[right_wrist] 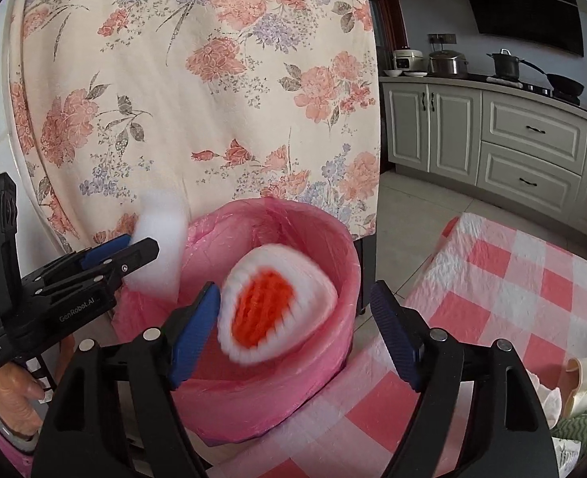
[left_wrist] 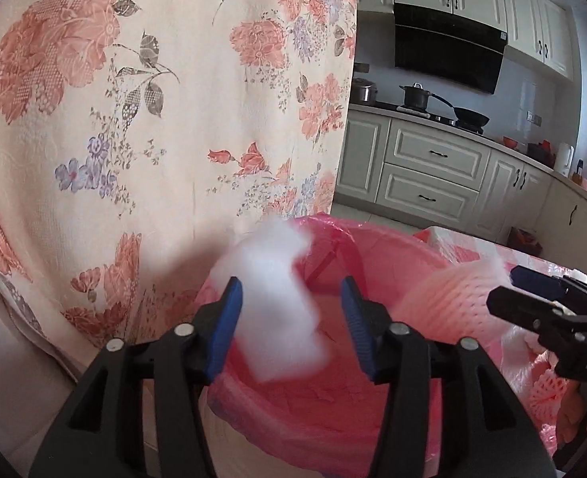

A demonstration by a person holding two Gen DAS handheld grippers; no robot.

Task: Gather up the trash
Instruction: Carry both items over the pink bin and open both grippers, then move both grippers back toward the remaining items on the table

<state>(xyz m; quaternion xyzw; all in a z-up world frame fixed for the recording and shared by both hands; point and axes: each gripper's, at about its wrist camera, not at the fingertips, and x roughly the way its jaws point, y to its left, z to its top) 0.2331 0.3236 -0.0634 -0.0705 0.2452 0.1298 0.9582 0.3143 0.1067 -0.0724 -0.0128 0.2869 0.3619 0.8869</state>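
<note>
Over the pink-lined round bin (right_wrist: 333, 279), both tongs gape wide, dropping a white foam block (left_wrist: 277, 302) and an orange-white foam net (right_wrist: 269, 310) in.

Daylit room, bright but soft, no hard shadows. Glare on the glossy range hood (left_wrist: 448, 49) and on the pale wall by it, upper right. Both views w/ strong fisheye bend: cabinets (left_wrist: 428, 167) curve, dark vignette at corners. Motion blur on the white foam piece (left_wrist: 277, 298) and the foam fruit net (right_wrist: 273, 310), edges smeared; the floral curtain (left_wrist: 154, 99) and bin liner (right_wrist: 293, 223) stay sharp. Curtain glows, lit from behind.
</note>
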